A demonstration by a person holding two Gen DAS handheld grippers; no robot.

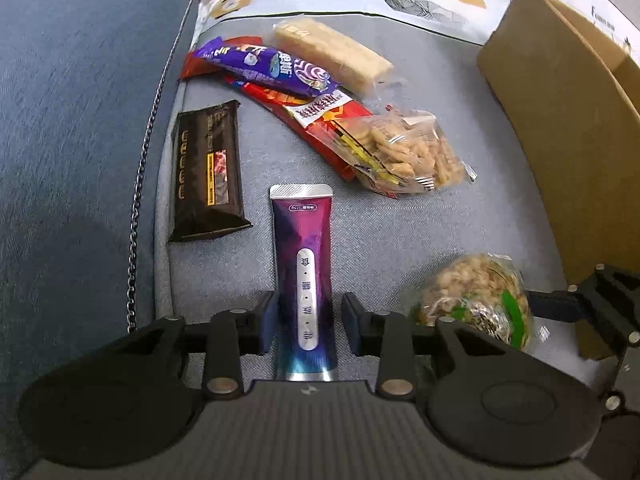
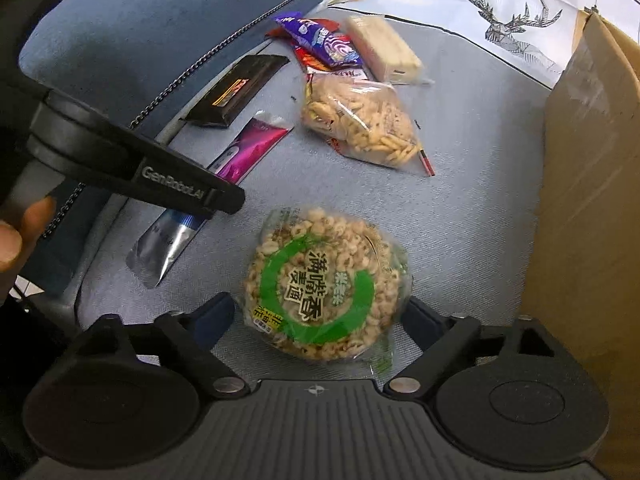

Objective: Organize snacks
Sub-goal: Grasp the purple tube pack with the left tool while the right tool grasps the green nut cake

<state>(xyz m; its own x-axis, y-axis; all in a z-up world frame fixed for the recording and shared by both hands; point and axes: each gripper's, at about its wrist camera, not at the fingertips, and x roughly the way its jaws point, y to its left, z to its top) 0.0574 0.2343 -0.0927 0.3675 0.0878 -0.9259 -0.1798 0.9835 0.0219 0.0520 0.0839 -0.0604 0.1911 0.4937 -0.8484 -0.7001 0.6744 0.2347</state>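
Purple sachet (image 1: 303, 280) btwn left claw (image 1: 308, 322) pads, small gap each side, right claw (image 2: 320, 316) wide, straddling round puffed-grain cake (image 2: 324, 284)

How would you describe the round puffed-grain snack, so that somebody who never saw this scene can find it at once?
Start at the tall cardboard box standing on the grey-blue cushion. On the cushion just beside its wall lies the round puffed-grain cake, between the fingers of the right gripper. It is the only disc-shaped snack, in clear wrap with a bright green ring on its label; its neighbours are long bars, sachets or bags.
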